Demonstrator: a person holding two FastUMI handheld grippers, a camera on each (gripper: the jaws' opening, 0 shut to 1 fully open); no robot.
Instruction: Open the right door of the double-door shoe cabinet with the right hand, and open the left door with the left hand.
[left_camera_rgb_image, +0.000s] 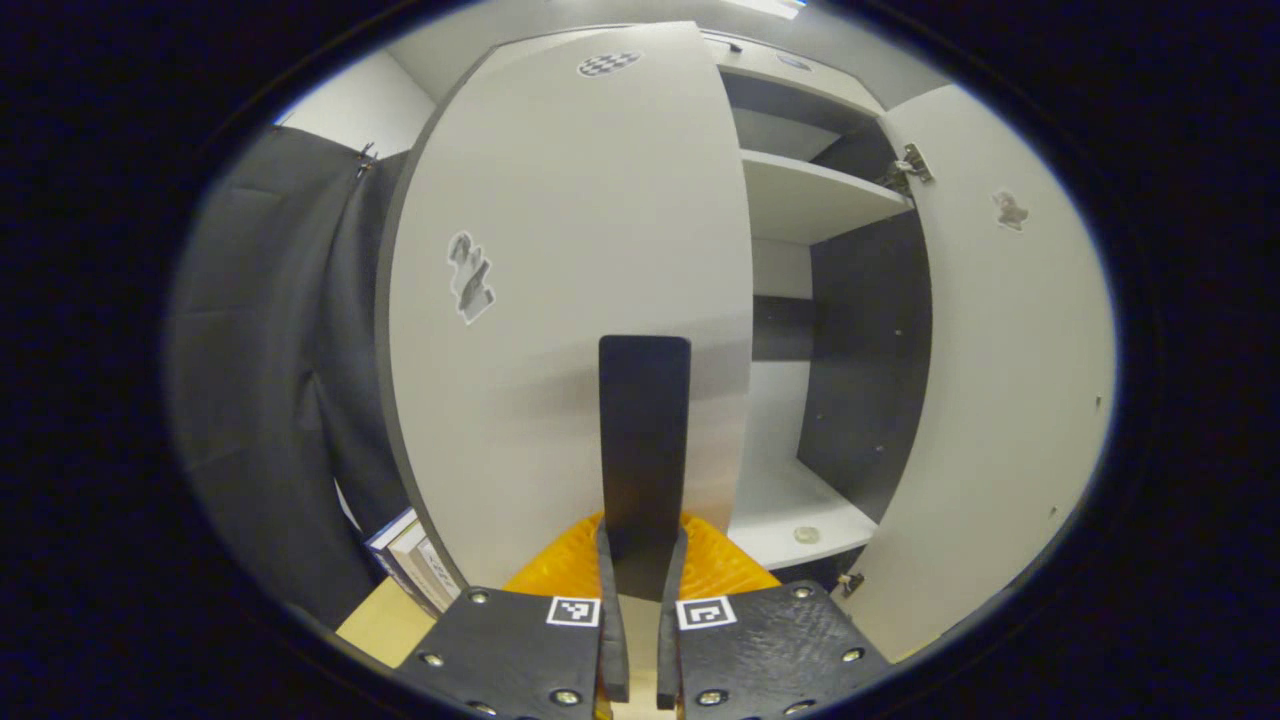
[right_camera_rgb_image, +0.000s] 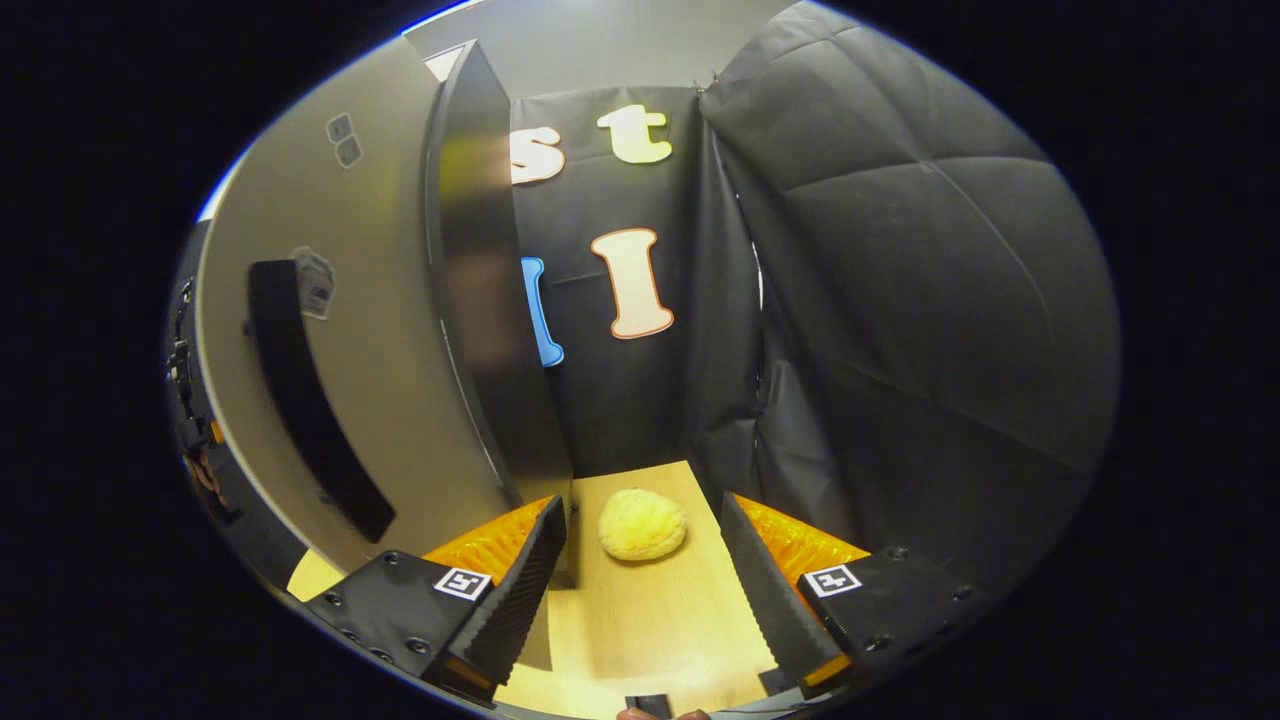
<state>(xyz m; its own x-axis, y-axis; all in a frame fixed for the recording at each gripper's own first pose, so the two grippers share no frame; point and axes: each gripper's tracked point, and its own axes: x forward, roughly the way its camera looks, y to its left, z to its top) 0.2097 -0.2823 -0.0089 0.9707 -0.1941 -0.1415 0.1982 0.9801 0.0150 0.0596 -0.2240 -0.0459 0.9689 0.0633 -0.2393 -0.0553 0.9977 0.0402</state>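
The left gripper (left_camera_rgb_image: 641, 560) is clamping the left door's black handle (left_camera_rgb_image: 644, 440). The right gripper (right_camera_rgb_image: 640, 580) is hanging wide open beside the swung-out right door (right_camera_rgb_image: 400, 330). Pulling should follow the hinge's arc.

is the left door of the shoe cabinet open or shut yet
Open. In the left gripper view the left door stands swung out from the cabinet, baring the shelves beside it, and the left tongs are clamped on its handle.

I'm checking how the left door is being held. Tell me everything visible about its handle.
The handle is a long, flat, dark bar standing upright on the pale left door, near the door's free edge. It looks matte and smooth, like plastic or painted metal. Its lower end sits between the fingers of the left gripper, which is shut on it. The door is swung partly open.
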